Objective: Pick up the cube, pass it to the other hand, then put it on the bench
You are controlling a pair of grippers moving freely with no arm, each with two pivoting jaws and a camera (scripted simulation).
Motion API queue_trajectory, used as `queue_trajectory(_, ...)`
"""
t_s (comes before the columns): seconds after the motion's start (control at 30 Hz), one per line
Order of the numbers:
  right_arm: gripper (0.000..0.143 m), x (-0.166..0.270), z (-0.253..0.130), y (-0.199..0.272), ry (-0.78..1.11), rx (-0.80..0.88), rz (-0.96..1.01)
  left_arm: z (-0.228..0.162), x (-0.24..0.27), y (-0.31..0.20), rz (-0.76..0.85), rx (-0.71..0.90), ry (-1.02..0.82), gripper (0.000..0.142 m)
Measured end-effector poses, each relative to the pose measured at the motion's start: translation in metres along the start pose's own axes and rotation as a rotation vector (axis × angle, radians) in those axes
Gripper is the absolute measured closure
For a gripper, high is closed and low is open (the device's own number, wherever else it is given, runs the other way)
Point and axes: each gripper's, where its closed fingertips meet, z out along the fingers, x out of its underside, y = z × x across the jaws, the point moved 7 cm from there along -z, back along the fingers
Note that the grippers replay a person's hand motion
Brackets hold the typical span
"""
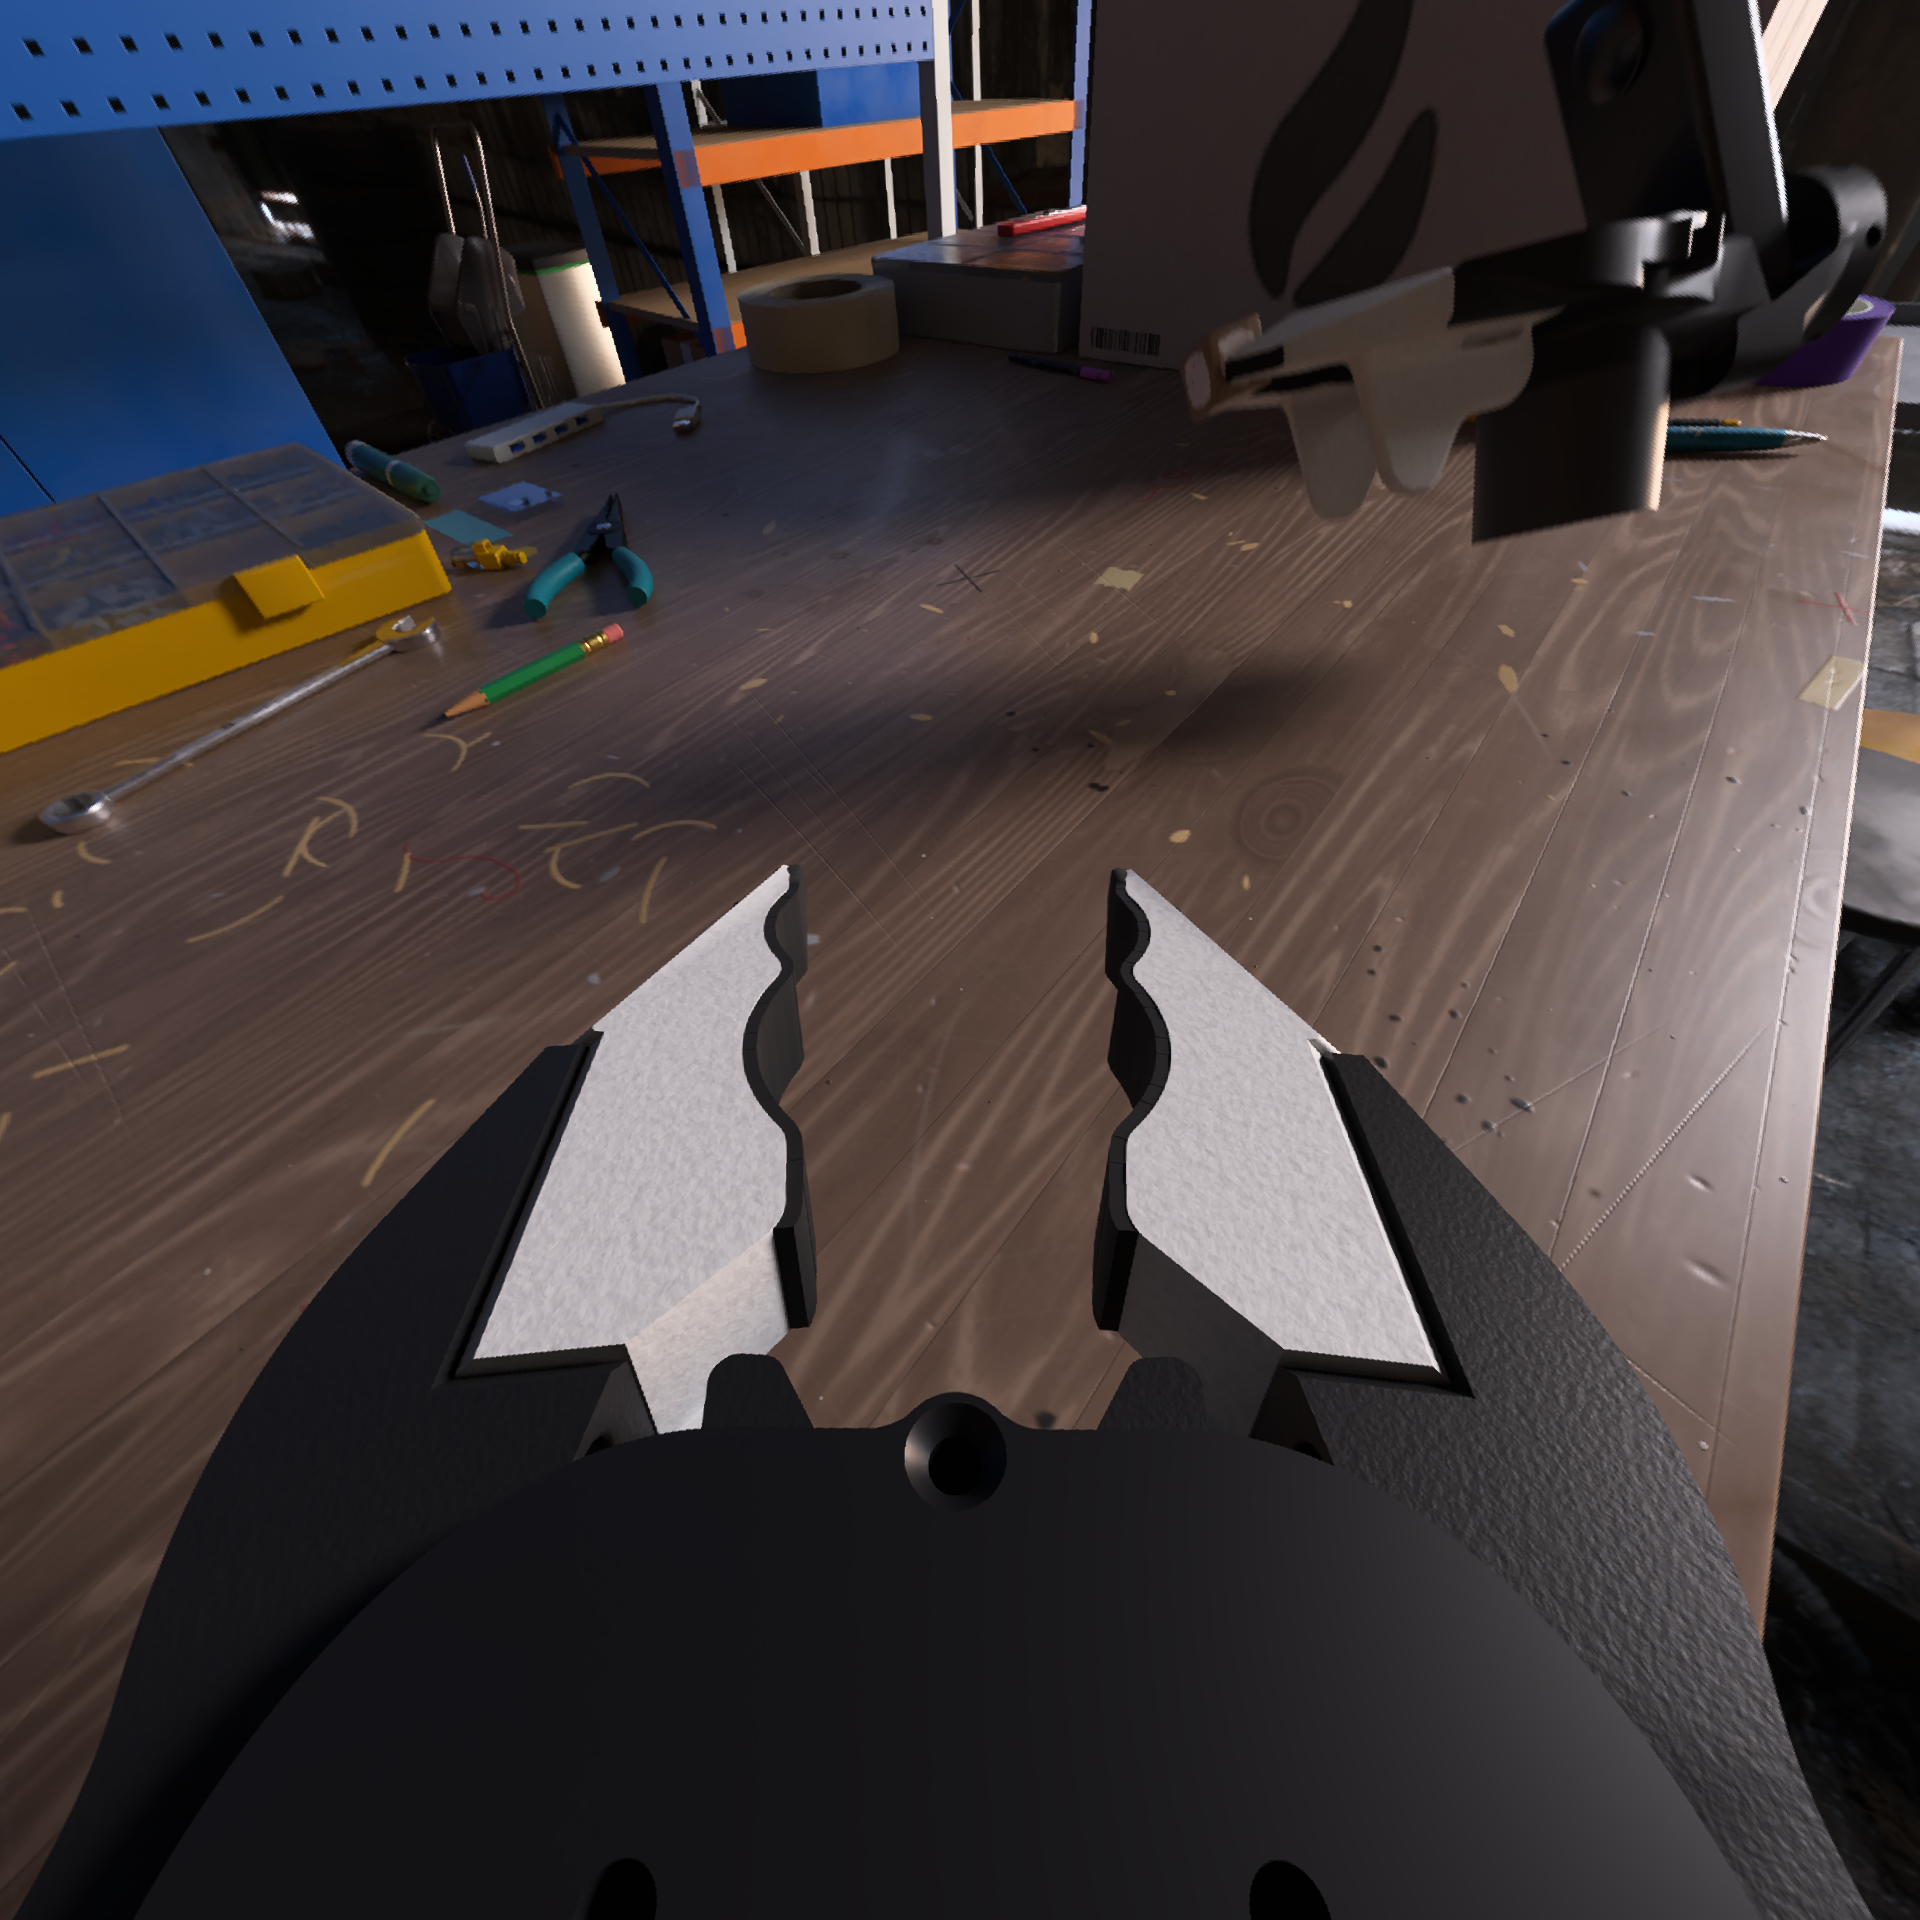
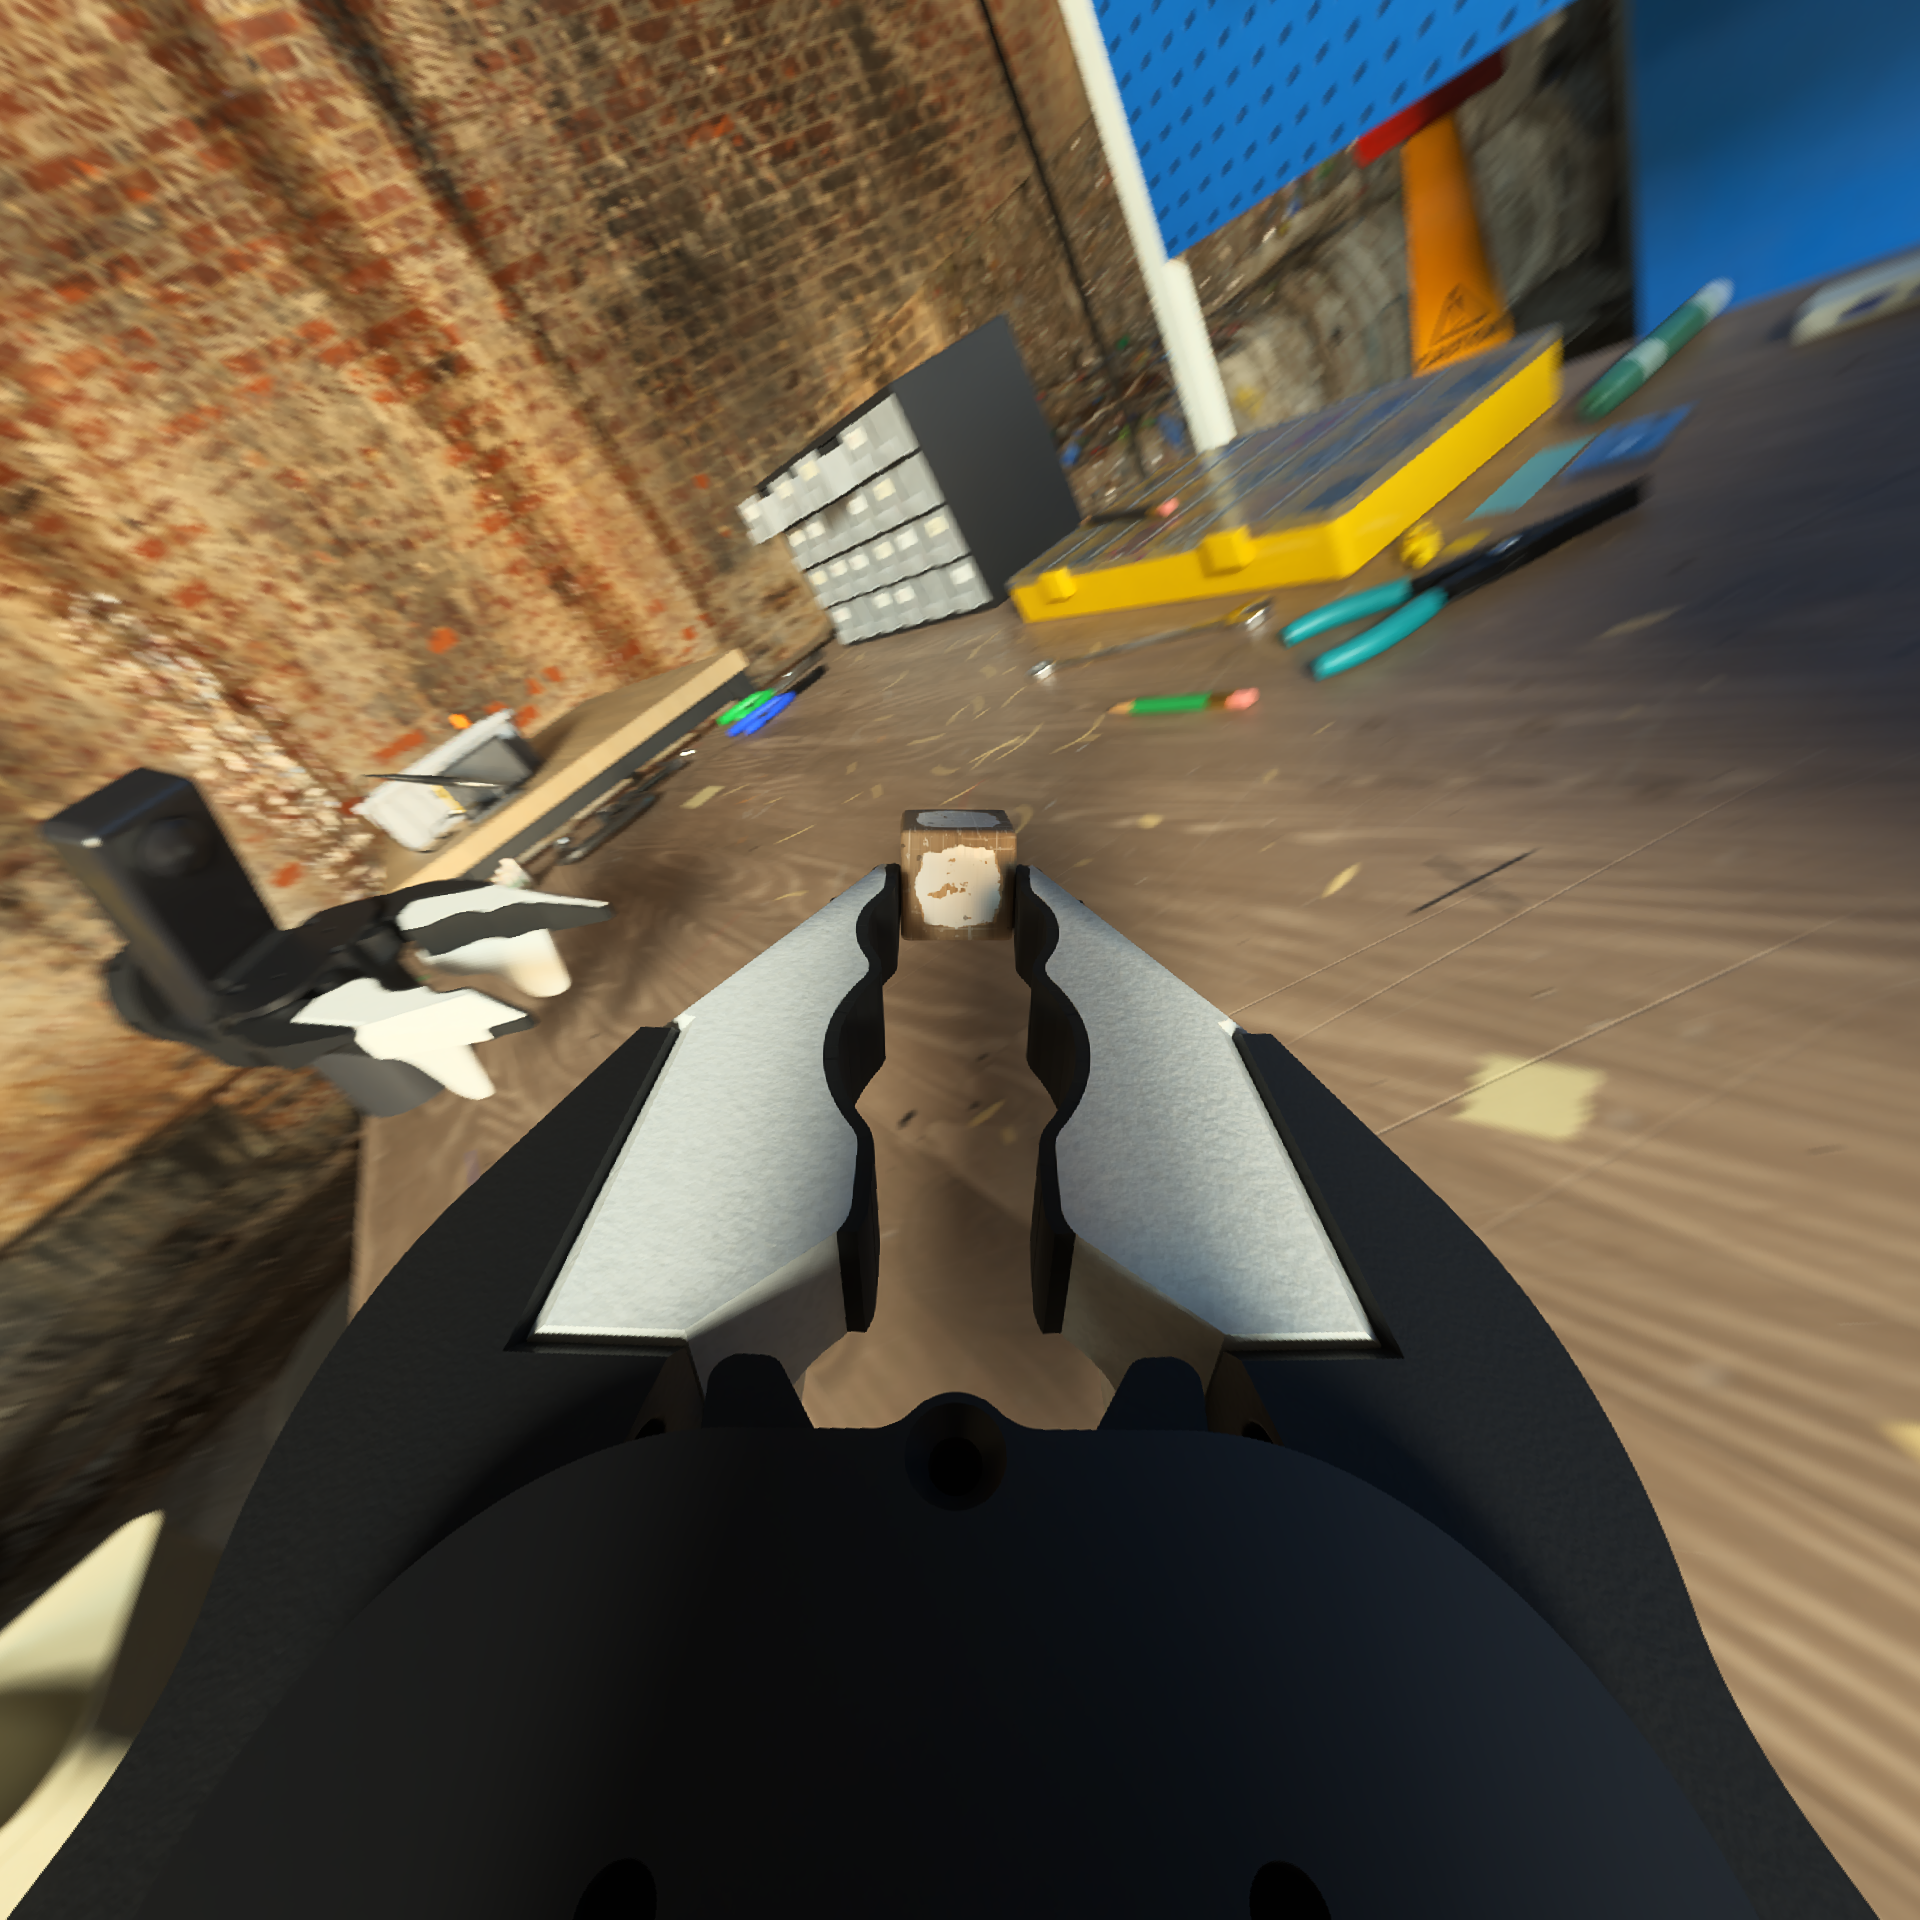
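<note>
My right gripper [image 2: 956, 883] is shut on a small wooden cube [image 2: 956, 878] with worn white paint, held at its fingertips above the brown wooden bench [image 2: 1455, 935]. In the left wrist view the right gripper [image 1: 1210, 369] hangs at the upper right, above the bench [image 1: 1039, 727], with the cube [image 1: 1205, 369] at its tip. My left gripper [image 1: 954, 883] is open and empty, low over the bench. It also shows in the right wrist view [image 2: 561, 966], off to the left of the cube, its jaws apart.
A yellow parts case [image 1: 208, 592], wrench [image 1: 239, 722], pencil [image 1: 535, 670] and teal pliers [image 1: 592, 566] lie at the left. A tape roll [image 1: 821, 322] and boxes [image 1: 987, 281] stand at the back. The bench's right edge [image 1: 1829, 935] drops off. A grey drawer cabinet [image 2: 914, 499] stands by the brick wall.
</note>
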Motion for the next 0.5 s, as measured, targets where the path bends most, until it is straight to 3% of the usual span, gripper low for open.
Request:
queue_trajectory(0.1,0.122,-0.039,-0.017,-0.022,-0.037,0.17,-0.136,-0.004,-0.003,0.001,0.012,-0.007,-0.021,0.091)
queue_trajectory(0.2,0.122,-0.093,-0.027,-0.062,0.047,0.368,-0.249,-0.007,-0.005,0.005,-0.014,0.003,-0.043,0.099)
queue_trajectory(0.3,0.122,-0.122,-0.017,-0.124,0.342,0.519,-0.276,-0.009,-0.006,0.008,-0.04,0.015,-0.054,0.102)
queue_trajectory(0.4,0.122,-0.114,0.014,-0.171,0.696,0.486,-0.172,-0.012,-0.008,0.01,-0.037,0.003,-0.056,0.102)
queue_trajectory(0.5,0.122,-0.098,0.044,-0.193,0.857,0.54,-0.236,-0.015,-0.008,0.01,-0.012,-0.013,-0.056,0.102)
